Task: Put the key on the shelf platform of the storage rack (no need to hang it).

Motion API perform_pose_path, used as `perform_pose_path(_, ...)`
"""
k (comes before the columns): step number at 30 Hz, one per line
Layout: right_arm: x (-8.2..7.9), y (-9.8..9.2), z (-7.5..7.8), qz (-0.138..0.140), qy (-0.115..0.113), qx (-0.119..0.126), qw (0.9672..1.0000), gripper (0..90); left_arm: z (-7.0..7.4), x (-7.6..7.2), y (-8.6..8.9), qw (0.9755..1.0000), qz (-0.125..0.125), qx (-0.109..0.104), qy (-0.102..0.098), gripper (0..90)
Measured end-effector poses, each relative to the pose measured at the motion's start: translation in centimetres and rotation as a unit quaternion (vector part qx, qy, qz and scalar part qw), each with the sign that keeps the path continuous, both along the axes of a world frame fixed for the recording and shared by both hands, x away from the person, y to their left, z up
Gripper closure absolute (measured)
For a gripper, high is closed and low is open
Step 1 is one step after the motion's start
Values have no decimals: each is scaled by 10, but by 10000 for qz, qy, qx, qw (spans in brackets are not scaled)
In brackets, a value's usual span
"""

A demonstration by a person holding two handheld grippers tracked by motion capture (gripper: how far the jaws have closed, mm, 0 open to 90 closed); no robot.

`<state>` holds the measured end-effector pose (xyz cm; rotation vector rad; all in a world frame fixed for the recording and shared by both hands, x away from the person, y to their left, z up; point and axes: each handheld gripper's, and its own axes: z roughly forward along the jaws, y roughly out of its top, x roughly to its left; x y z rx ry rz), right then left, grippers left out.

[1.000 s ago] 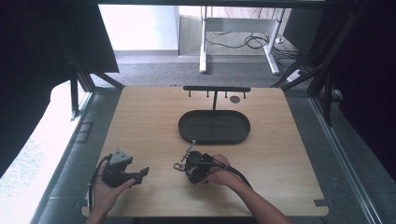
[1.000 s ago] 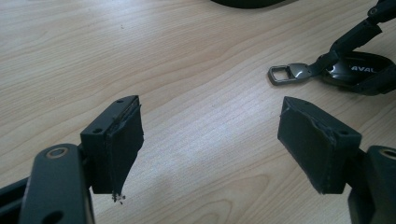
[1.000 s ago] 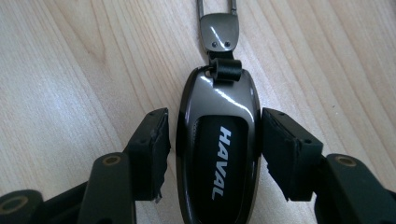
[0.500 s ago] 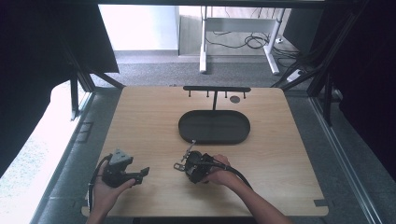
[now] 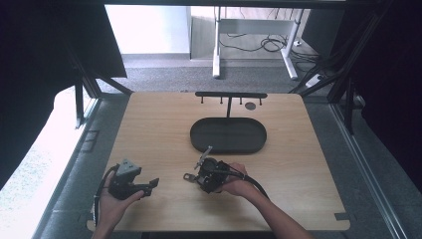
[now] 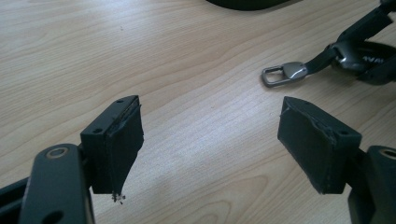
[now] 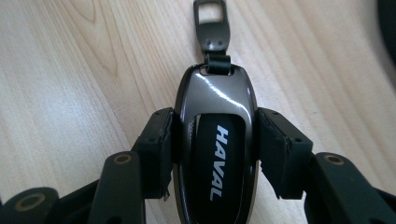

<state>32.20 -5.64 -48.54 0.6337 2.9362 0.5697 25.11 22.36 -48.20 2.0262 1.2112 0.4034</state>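
Right gripper view, nearest of all, has the right gripper (image 7: 215, 154) clamped on a car key fob (image 7: 215, 140), its two pads pressing the glossy dark shell from either side, the word HAVAL on the black inlay between them; the jaws have just been closing, and the fob now sits firmly in them. A short strap and a metal loop (image 7: 209, 13) run out ahead of the fob over the wooden table (image 7: 70, 93); whether the fob is lifted clear of the wood or rests on it I cannot quite tell from this close angle.

From the high view the right hand (image 5: 236, 183) holds that gripper near the front middle of the table, the loop pointing toward the person's left; the left gripper (image 5: 152, 185) lies well apart at the front left, its jaws spread wide with nothing between them, as the left gripper view confirms over bare wood.

Farther back sits an oval black tray (image 5: 229, 135), and behind it a black key rack (image 5: 230, 95) with small hooks and a round tag (image 5: 250, 105).

The grasp looks complete, so the carrying step is in hand; the next move probably calls for a lift and a steady reach to the tray or a hook, keeping the loop free to catch.
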Motion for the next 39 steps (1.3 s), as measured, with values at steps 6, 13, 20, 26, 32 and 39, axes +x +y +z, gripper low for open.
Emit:
perform_pose_path(6,-1,-6,19,8,-115,210,9997,492,0,0,-1,10000,15,-4,18,225)
perform_pose_path(13,-1,-11,33,-36,-200,364,9991,492,0,0,-1,10000,14,-13,11,225)
perform_pose_path(20,-2,-13,45,2,-352,471,9983,492,0,0,-1,10000,-15,15,1,225)
perform_pose_path(26,1,-17,54,-53,-412,548,9976,492,0,0,0,10000,-27,10,-11,225)
perform_pose_path(32,3,-20,59,-92,-452,575,9973,492,0,1,0,10000,-9,11,-1,226)
perform_pose_path(39,7,-25,63,-145,-514,589,9968,492,0,0,0,10000,-11,10,0,226)
